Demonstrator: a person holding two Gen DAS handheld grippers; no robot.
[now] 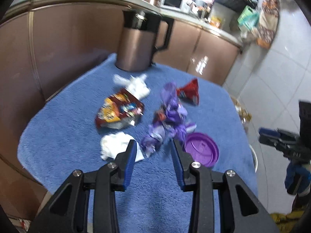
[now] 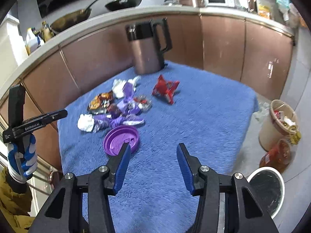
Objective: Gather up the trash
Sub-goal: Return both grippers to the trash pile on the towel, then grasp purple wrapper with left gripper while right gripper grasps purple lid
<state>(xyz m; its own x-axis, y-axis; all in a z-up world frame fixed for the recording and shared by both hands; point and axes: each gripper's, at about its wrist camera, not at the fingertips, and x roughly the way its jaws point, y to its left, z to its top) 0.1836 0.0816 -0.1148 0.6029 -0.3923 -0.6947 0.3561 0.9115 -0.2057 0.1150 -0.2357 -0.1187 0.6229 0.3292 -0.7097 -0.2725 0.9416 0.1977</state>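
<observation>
On a blue towel (image 1: pixel 68 136) lies a heap of trash: crumpled purple wrappers (image 1: pixel 171 112) (image 2: pixel 126 104), a brown and orange snack bag (image 1: pixel 116 110) (image 2: pixel 101 102), a red wrapper (image 1: pixel 189 94) (image 2: pixel 165 90), white tissues (image 1: pixel 116 147) (image 2: pixel 85 123) and a purple cup lid (image 1: pixel 201 149) (image 2: pixel 121 139). My left gripper (image 1: pixel 153 142) hovers open just short of the nearest purple wrapper, with the tissue by its left finger and the lid by its right. My right gripper (image 2: pixel 154 145) is open over bare towel, its left fingertip overlapping the lid's near edge.
A brown thermos jug (image 1: pixel 136 44) (image 2: pixel 147 52) stands at the towel's far edge, before brown cabinets. On the floor to the right are a cream bin holding trash (image 2: pixel 279 124), an orange bottle (image 2: pixel 276 155) and a white bin with a dark liner (image 2: pixel 266 190). A gloved hand (image 2: pixel 23 155) holds the left gripper.
</observation>
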